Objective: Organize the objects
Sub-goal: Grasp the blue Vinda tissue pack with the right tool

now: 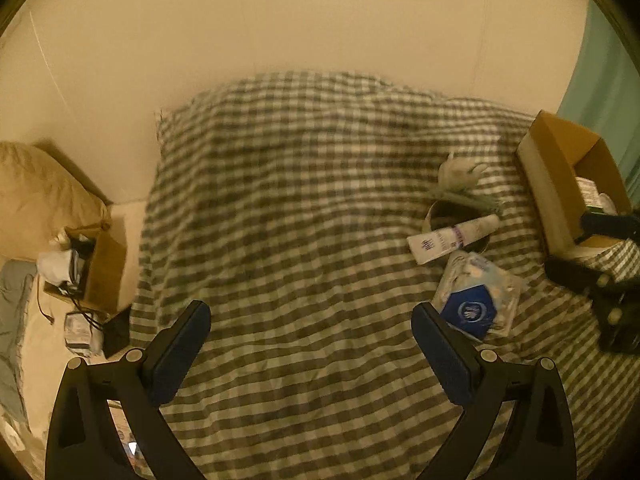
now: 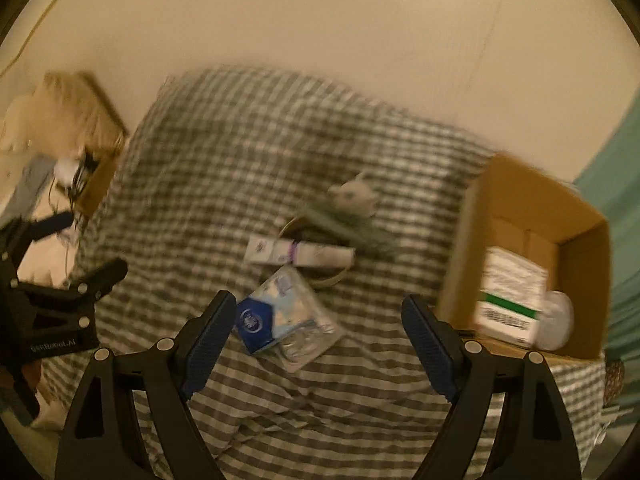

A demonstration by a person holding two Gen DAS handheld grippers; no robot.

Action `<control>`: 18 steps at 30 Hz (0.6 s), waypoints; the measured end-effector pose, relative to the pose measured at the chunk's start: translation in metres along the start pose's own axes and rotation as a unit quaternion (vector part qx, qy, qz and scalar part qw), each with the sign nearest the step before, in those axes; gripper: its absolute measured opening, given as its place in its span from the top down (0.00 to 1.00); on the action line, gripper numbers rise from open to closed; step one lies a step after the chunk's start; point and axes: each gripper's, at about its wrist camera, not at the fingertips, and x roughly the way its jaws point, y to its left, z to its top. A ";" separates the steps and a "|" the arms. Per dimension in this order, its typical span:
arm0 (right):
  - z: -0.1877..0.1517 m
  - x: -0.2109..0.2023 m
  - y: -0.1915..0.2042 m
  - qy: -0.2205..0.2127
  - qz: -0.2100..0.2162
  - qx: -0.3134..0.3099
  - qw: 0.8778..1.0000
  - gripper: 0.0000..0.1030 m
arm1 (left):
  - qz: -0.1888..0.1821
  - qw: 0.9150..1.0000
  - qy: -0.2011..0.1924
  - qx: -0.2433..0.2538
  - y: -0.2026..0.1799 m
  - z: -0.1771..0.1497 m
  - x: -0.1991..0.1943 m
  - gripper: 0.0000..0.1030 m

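Checked bedding covers the bed below a pale wall. Nearest, the left gripper and right gripper both hang wide apart, holding nothing. Just beyond lies a clear packet with a blue label, then a white tube across a round container. Toward the bed's right edge stands a cardboard box holding a white carton.

Checked bed carries cardboard box, tube, blue packet.
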 end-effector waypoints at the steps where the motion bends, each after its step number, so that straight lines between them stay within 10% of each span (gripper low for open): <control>1: -0.001 0.010 0.004 0.009 0.006 -0.007 1.000 0.18 | 0.000 1.000 0.006 -0.002 0.002 0.000 0.007 0.00; 18: -0.016 0.093 0.043 0.082 0.010 -0.080 0.993 0.15 | 0.018 0.997 0.058 -0.044 0.023 -0.001 0.050 0.00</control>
